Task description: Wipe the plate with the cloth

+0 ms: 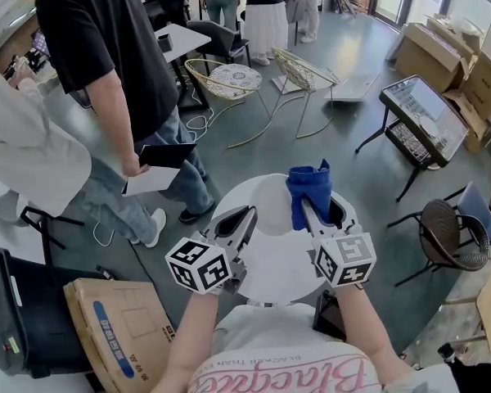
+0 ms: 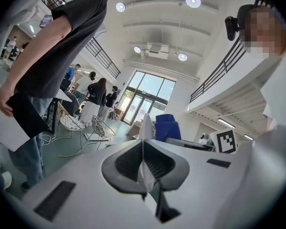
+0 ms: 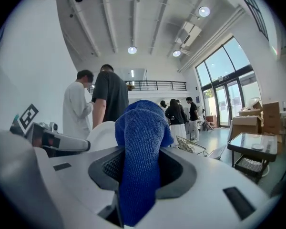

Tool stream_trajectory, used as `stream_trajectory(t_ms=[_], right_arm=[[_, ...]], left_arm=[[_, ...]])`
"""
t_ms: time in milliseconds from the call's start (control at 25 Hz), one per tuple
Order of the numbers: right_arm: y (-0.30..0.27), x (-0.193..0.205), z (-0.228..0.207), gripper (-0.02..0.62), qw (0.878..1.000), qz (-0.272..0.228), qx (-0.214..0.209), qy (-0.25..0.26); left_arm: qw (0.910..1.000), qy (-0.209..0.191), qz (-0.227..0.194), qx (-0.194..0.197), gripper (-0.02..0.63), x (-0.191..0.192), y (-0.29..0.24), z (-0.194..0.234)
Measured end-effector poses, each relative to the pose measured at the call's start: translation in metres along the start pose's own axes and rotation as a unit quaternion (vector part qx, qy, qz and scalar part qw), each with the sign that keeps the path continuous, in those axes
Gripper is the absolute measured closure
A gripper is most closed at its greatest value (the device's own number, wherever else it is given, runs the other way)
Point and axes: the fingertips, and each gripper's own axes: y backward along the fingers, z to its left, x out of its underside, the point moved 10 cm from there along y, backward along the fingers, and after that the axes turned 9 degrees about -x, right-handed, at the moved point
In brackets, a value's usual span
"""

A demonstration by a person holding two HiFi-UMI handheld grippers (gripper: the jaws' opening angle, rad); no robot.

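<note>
My left gripper (image 1: 251,214) is shut on the rim of a white plate (image 1: 272,205), which it holds on edge above the round white table (image 1: 270,264). In the left gripper view the plate (image 2: 146,126) is a thin upright sliver between the jaws of the left gripper (image 2: 143,165). My right gripper (image 1: 306,205) is shut on a blue cloth (image 1: 308,191) that sticks up out of its jaws, close beside the plate's right face. The right gripper view shows the cloth (image 3: 141,142) filling the right gripper (image 3: 138,173), with the plate (image 3: 104,131) just behind it to the left.
Two people (image 1: 106,64) stand at the left, one holding a dark tablet (image 1: 165,155) and paper. A black bin (image 1: 20,313) and a cardboard box (image 1: 119,326) sit at lower left. Wire chairs (image 1: 229,80) stand beyond the table, a black chair (image 1: 450,236) at the right.
</note>
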Motion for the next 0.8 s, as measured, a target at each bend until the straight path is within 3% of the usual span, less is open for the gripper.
stream_trajectory(t_ms=[160,400,640,800], right_arm=[[0.017,-0.005,0.020,0.443,0.997,-0.036,-0.058,-0.019],[-0.004,0.006,0.060,0.443,0.992,0.012,-0.125,0.031],[-0.015,0.015,0.055,0.443,0.993,0.028,-0.115,0.031],[-0.008,0.021,0.035,0.443,0.997,0.043,-0.065,0.027]], left_arm=[[0.9999,-0.001,-0.012,-0.004,0.592,-0.008,-0.002,-0.003],[0.9996,0.006,-0.026,0.008,0.592,-0.022,-0.003,-0.010],[0.9995,0.014,-0.024,0.013,0.592,-0.020,0.002,-0.009],[0.9992,0.019,-0.027,0.024,0.592,-0.022,0.004,-0.010]])
